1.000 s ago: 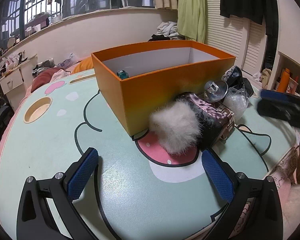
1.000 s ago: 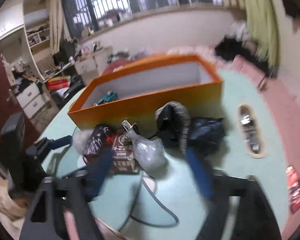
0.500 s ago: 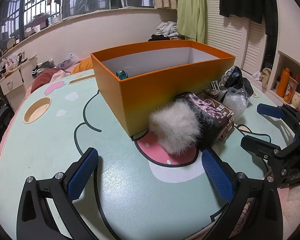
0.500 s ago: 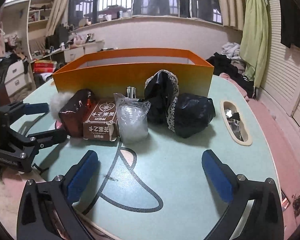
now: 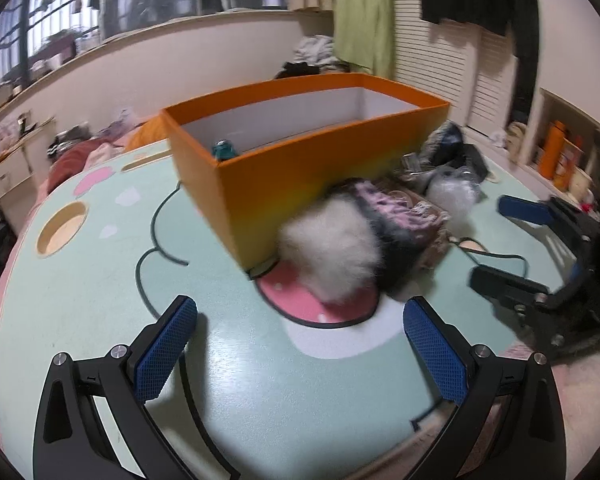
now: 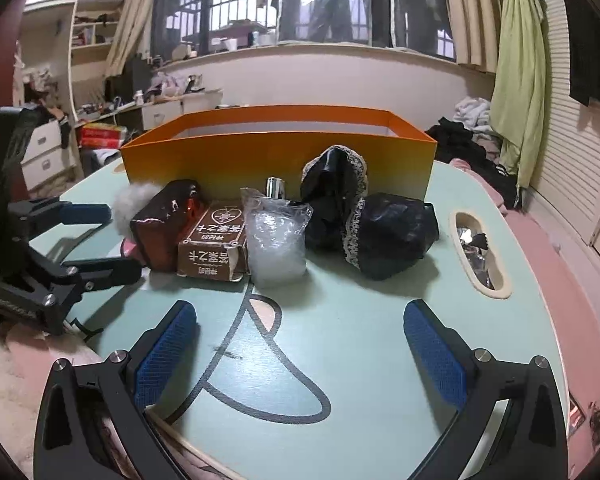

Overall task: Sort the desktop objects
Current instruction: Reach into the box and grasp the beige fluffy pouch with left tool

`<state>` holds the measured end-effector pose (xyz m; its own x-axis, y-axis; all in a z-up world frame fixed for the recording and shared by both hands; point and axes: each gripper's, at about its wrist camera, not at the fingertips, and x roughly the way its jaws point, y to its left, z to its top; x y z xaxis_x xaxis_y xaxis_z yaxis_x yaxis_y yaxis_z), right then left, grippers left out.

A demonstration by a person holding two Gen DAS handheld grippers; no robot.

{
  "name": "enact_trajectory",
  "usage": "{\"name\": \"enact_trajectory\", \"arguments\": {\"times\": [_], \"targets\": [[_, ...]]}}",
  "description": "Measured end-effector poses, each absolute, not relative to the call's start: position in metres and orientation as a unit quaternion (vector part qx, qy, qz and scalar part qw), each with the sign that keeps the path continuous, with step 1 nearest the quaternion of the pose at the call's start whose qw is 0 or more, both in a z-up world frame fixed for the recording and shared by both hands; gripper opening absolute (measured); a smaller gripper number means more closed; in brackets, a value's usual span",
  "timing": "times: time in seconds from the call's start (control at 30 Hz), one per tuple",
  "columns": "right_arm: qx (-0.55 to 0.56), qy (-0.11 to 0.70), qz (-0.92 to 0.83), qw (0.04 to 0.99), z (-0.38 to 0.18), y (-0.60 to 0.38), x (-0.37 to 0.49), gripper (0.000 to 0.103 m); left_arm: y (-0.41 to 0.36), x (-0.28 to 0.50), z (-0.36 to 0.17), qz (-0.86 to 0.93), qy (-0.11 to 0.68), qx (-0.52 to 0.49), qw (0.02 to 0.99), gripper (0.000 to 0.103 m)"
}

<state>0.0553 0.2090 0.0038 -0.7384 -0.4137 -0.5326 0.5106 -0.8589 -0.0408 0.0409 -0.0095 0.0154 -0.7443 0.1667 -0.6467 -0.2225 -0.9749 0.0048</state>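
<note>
An open orange box (image 5: 300, 160) (image 6: 276, 152) stands on the pale green table (image 5: 100, 280), with a teal item (image 5: 223, 149) inside. Before it lie a white fluffy ball (image 5: 332, 248) (image 6: 130, 204), a dark red pouch (image 6: 164, 224), a brown carton (image 6: 214, 246), a clear plastic bag (image 6: 276, 236) with a metal cap and black lace-trimmed bundles (image 6: 364, 220). My left gripper (image 5: 300, 352) is open and empty, short of the fluffy ball. My right gripper (image 6: 300, 356) is open and empty, short of the clear bag; it also shows in the left wrist view (image 5: 512, 244).
The table has a round cut-out (image 5: 62, 228) at the left and an oval cut-out (image 6: 480, 252) holding small items at the right. A black cable (image 5: 488, 254) runs across the table. Cluttered furniture, clothes and a shelf surround the table.
The left wrist view has shifted and blurred, with the box and fluffy ball now slightly lower and closer. The right gripper has settled low before the items; both stay open.
</note>
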Motion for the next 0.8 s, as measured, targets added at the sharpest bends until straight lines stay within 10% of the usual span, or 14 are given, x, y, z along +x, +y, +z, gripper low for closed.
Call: {"name": "enact_trajectory", "arguments": {"times": [0.3, 0.7, 0.8], "targets": [[0.262, 0.092, -0.928, 0.249, 0.004, 0.208, 0.056, 0.103, -0.005, -0.015, 0.124, 0.9, -0.096, -0.356, 0.231, 0.058], [0.262, 0.092, -0.928, 0.249, 0.004, 0.208, 0.057, 0.103, 0.03, -0.162, 0.057, 0.764, -0.175, -0.591, 0.191, 0.058], [0.262, 0.092, -0.928, 0.249, 0.004, 0.208, 0.057, 0.103, 0.038, -0.166, 0.038, 0.745, -0.169, -0.614, 0.201, 0.029]]}}
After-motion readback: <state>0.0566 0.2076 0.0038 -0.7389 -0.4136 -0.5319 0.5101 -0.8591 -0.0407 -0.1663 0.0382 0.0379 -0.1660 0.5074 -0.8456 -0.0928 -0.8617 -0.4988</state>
